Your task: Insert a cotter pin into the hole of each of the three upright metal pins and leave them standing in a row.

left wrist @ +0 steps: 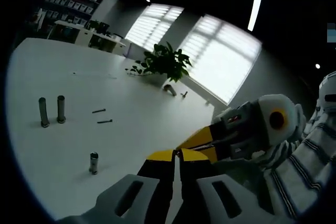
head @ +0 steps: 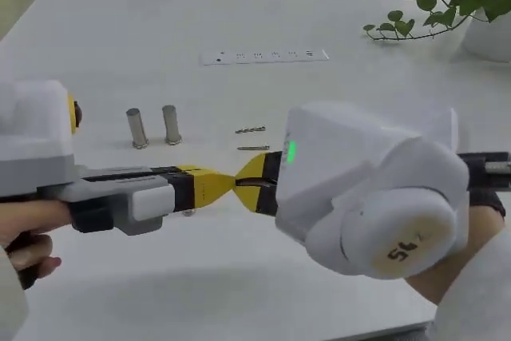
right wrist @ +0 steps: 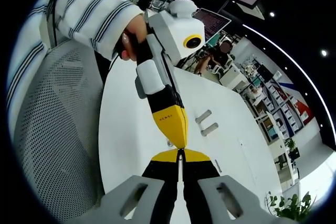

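My desk is smooth, matt white. The upright pins are dull grey metal. My left hand-held gripper has smooth yellow plastic tips.

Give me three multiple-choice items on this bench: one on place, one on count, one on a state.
1. In the head view the cotter pins lie: A on the power strip; B right of the paired metal pins; C in the plant pot.
2. Metal pins standing in the left gripper view: A one; B three; C five.
3. The left gripper is: A wide open; B shut; C clamped round a pin.
Key: B, they lie on the table beside the pair; B, two together, one apart; B, its jaws meet.
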Demonstrator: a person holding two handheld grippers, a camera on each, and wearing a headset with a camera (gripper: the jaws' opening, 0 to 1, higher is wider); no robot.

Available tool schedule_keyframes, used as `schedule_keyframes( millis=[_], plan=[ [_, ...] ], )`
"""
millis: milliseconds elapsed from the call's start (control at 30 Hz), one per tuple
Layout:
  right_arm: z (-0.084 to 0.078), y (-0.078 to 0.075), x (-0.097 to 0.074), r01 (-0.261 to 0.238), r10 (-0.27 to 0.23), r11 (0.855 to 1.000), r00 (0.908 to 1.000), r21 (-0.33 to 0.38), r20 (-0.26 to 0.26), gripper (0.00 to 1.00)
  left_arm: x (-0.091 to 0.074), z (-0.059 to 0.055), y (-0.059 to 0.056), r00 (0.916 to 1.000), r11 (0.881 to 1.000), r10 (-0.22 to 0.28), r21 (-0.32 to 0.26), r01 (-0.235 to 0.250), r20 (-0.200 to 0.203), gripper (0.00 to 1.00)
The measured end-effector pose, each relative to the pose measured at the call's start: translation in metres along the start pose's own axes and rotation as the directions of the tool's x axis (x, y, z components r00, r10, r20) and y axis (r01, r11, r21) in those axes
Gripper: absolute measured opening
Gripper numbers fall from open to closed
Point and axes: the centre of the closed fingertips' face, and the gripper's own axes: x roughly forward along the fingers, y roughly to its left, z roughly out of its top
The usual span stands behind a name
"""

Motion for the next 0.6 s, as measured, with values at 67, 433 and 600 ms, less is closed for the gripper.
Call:
schedule_keyframes(
  millis=[67, 433, 600],
  plan=[
    [0.0004, 0.0003, -0.0006, 0.002, -0.002, 1.000, 1.0000, 0.001, 0.002, 0.00, -0.0003, -0.0006, -0.0008, 1.0000, 1.000, -0.004, -0.010, 0.004, -0.005, 0.00],
    [0.0008, 0.0048, 0.0016, 0.001, -0.002, 1.000, 0.9999, 0.015, 0.011, 0.00, -0.0033, -0.0062, 0.0046, 0.9986, 1.000, 0.019, -0.011, -0.020, -0.049, 0.00],
    [0.0004, 0.0009, 0.0050, 0.007, -0.009, 0.999, 0.9995, 0.050, 0.029, 0.00, -0.0036, -0.0033, 0.0087, 0.9982, 0.998, 0.052, 0.043, -0.051, -0.028, 0.00]
  ],
)
